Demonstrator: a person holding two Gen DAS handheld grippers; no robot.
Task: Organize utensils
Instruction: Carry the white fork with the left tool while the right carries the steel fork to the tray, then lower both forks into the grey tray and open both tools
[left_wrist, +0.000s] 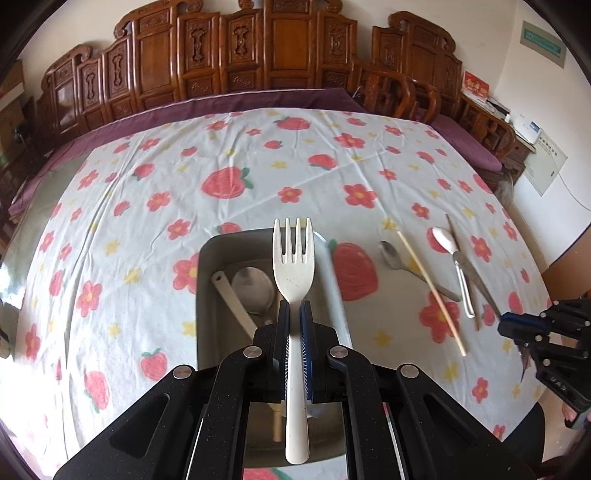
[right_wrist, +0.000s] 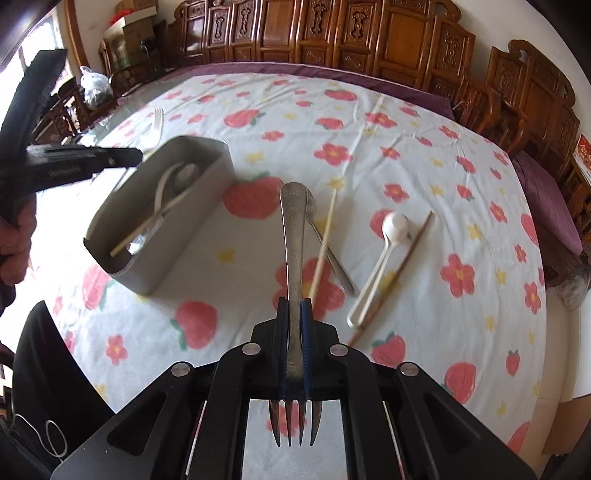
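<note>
room: carved wooden screen (left_wrist: 258, 55) behind a table under a strawberry-print cloth (left_wrist: 147, 192); everything I need lies on that cloth.
landmark: grey bin (left_wrist: 207, 266), open top, already holding a white spoon, a metal ladle-like piece and a chopstick, so it is where the utensils get collected.
left gripper (left_wrist: 294, 314): mine, pressed together on the neck of the white fork (left_wrist: 293, 254); tines point away from me, held right above the grey bin, so I judge a drop-in comes next.
right gripper (right_wrist: 294, 310): mine, pinching the metal fork (right_wrist: 293, 229) mid-handle, tines back toward the camera, handle end forward; held above the cloth to the right of the grey bin, clear of the loose pieces so nothing drags.
left behind: metal spoon (right_wrist: 332, 254), pale chopstick (right_wrist: 325, 240), white spoon (right_wrist: 384, 251), dark chopstick (right_wrist: 402, 258), all right of the grey bin, near each other, some crossing.
why one each: two forks carried at once saves a trip, I reckon.
progress: roughly midway; four pieces not yet binned.
risk: thin chopsticks lying flat look hard to pinch.
</note>
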